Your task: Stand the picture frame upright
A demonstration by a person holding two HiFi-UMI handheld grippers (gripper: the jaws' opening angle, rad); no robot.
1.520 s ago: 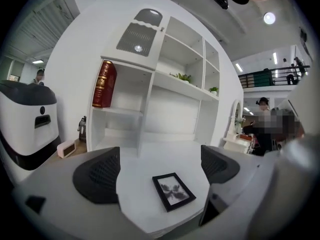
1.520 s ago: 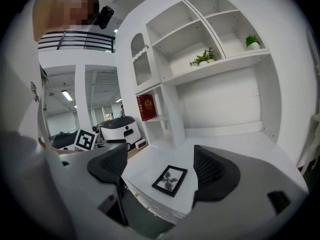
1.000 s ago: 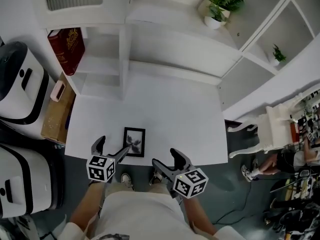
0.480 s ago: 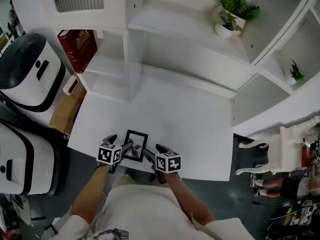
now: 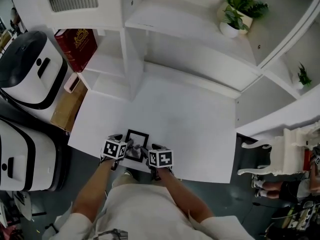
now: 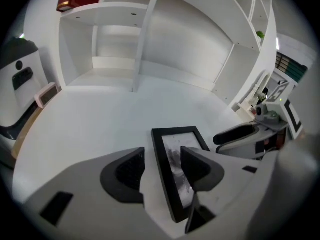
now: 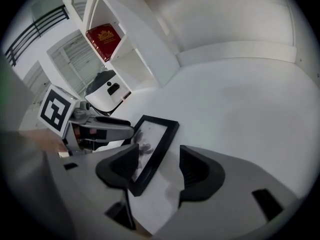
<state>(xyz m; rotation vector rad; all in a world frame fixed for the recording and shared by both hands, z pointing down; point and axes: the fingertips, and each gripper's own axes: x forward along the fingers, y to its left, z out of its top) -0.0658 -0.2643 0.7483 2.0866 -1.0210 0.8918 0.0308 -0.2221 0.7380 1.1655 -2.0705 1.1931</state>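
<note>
A black picture frame [image 5: 136, 140] with a grey print lies flat on the white table [image 5: 190, 124], close to its front edge. My left gripper [image 5: 127, 147] straddles the frame's left bar [image 6: 161, 166]: one jaw stands outside it on the table, the other over the glass. My right gripper [image 5: 148, 152] straddles the right bar [image 7: 159, 146] the same way. Both pairs of jaws have just been closing, with a bar between them. A strip of white table still shows between each outer pad and the frame, so both are open.
A white shelf unit rises behind the table, with a red book [image 5: 76, 46] and potted plants [image 5: 235, 11] on it. Two white machines [image 5: 25, 69] and a cardboard box [image 5: 67, 106] stand to the left. A white chair [image 5: 280, 154] stands at the right.
Both grippers came down and inward from the table's front edge onto the frame's two sides. Their jaws have narrowed. The frame has not moved.
</note>
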